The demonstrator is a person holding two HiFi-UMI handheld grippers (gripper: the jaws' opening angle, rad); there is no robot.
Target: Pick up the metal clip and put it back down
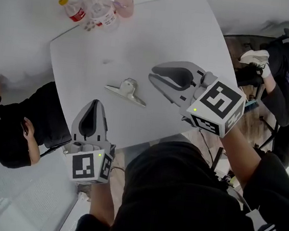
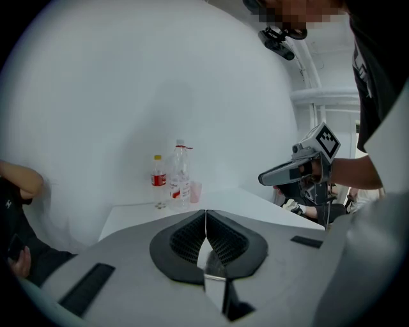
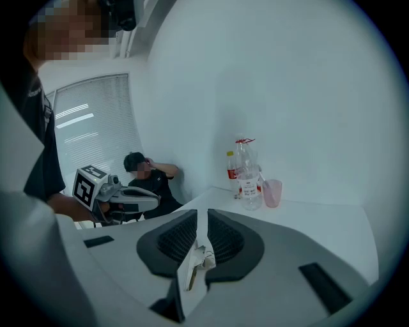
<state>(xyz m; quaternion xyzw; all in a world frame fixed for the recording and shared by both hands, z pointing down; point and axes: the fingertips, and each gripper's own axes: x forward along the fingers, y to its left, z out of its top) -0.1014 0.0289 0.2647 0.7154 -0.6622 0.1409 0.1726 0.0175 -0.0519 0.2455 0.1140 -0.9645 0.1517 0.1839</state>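
A white table [image 1: 184, 29] fills the scene, with bottles [image 1: 97, 7] and a pink cup [image 1: 124, 5] at its far left corner and the metal clip [image 1: 126, 91] lying flat near the middle, touched by neither tool. The left gripper [image 1: 93, 105] hovers at the near edge with its jaws pressed together. The right gripper [image 1: 156, 77] hangs just right of the clip, its jaws all but together with only a thin slit between them and nothing pinched. The likely trouble is the grasp. The clip is low and smooth, so jaws that come down before spreading would probably push it across the slick top. A pinch on one thin wing may let it tip or slip out on the lift.
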